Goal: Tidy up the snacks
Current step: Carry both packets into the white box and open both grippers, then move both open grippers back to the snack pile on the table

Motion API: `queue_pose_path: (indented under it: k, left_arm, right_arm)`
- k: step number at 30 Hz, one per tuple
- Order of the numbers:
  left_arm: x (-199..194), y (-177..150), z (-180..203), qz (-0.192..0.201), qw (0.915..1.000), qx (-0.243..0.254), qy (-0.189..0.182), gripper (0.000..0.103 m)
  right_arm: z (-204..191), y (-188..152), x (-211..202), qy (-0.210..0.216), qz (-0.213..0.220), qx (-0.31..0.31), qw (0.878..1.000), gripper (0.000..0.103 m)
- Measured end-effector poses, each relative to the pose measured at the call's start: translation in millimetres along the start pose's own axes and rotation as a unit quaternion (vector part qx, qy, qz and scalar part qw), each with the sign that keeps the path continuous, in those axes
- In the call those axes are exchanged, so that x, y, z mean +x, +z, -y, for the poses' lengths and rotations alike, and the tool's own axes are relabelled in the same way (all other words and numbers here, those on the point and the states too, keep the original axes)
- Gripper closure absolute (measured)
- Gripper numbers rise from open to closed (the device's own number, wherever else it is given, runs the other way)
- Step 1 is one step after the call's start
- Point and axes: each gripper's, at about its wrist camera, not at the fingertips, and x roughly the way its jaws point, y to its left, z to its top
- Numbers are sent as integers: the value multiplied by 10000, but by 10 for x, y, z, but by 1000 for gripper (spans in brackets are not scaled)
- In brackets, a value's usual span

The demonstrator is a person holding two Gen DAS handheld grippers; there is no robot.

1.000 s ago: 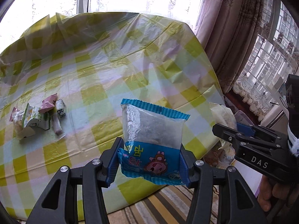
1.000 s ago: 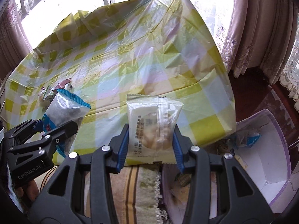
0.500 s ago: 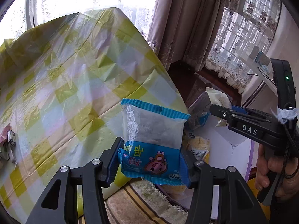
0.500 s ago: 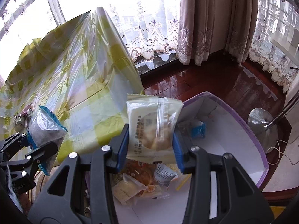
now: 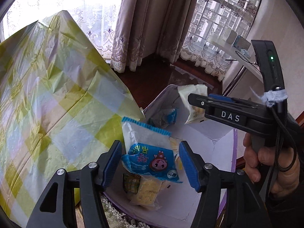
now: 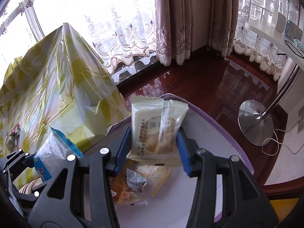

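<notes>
Blue rubber pads line both grippers. The left gripper [image 5: 150,161] stands with its jaws spread wide, and the clear plastic snack packet with a blue printed band and a pink cartoon face [image 5: 150,152] sits tilted between the pads with a gap on each side, so nothing visibly clamps it; whether it touches the left pad cannot be told. It hangs over the white, purple-rimmed cardboard box [image 5: 222,148] on the floor beside the table covered in a yellow-and-white checked plastic cloth [image 5: 47,98].

The right gripper [image 6: 154,142] has its jaws parted a little wider than the pale cream wrapped biscuit packet [image 6: 157,129] between them; the packet looks blurred and sits slightly askew above the box [image 6: 218,133]. Whether the pads press it cannot be told.

In the box lie several wrapped snacks: a yellowish cracker pack [image 5: 144,191], a small blue-ended packet [image 5: 165,116], and a grey-white pouch [image 6: 135,179]. A chrome lamp base [image 6: 255,122] stands on the dark red wooden floor [image 6: 209,79].
</notes>
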Motion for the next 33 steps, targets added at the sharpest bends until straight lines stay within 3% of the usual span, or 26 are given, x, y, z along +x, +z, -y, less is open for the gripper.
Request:
queue_pose_path:
  k: [1, 9, 26, 33]
  left_arm:
    - [-16, 3, -7, 32, 10000, -24, -1, 37]
    - [-90, -2, -163, 203, 9993, -318, 86, 35]
    - [-356, -37, -601, 619, 9941, -794, 399, 35]
    - [-603, -94, -1052, 951, 9850, -1240, 737, 35]
  right_arm:
    - [4, 3, -7, 26, 21, 18, 10000, 39]
    - [-105, 3, -36, 41, 59, -69, 10000, 32]
    - [-439, 4, -141, 141, 92, -464, 9988, 28]
    - [-828, 15, -215, 377, 225, -843, 9955, 28]
